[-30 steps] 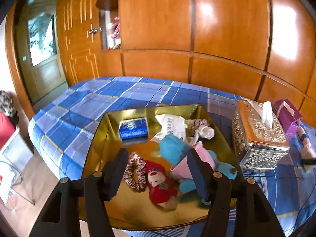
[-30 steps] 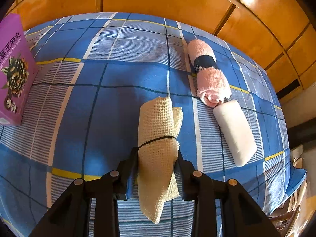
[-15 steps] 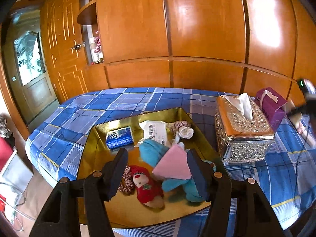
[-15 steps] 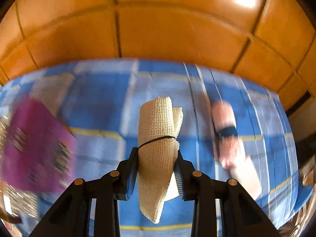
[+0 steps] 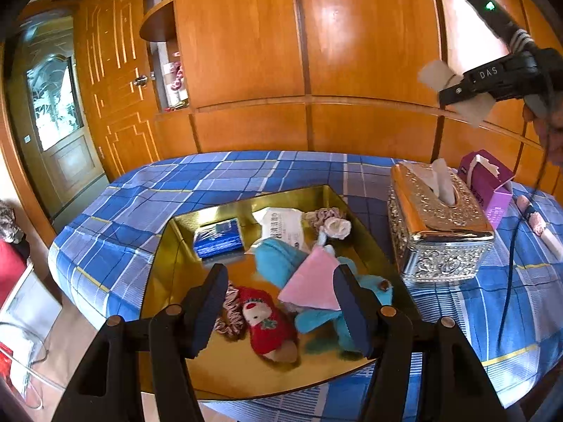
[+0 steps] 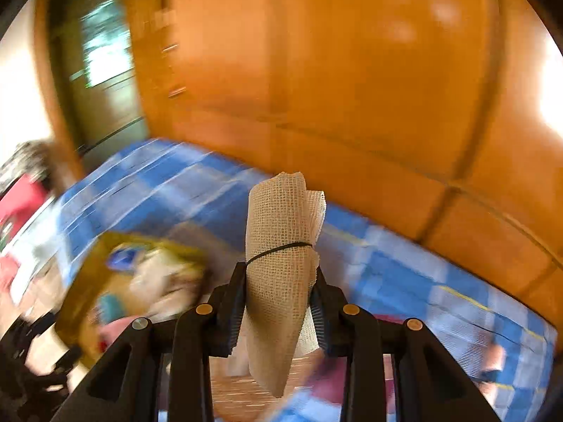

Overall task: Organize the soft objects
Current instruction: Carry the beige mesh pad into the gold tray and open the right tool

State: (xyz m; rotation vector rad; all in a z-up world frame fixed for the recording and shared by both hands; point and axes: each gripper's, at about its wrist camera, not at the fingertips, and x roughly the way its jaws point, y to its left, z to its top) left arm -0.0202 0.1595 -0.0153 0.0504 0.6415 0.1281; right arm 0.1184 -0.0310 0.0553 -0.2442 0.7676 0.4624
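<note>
While the right tool (image 6: 278,311) clenches a banded beige mesh roll (image 6: 279,263) at centre frame in its own blurred view, the left tool (image 5: 279,302) hangs released, jaws apart around nothing, above the gold tray (image 5: 169,281) at lower centre, where a pink cloth (image 5: 311,286), teal plush (image 5: 278,260) and red doll (image 5: 269,323) lie

An ornate silver tissue box (image 5: 438,225) stands on the blue checked bedspread (image 5: 147,200), with a purple carton (image 5: 491,184) just beside it. Behind runs the orange wood panelling (image 5: 246,52). A glazed door (image 5: 56,105) is at far left, and what may be bottles sit on a corner shelf (image 5: 160,23).
</note>
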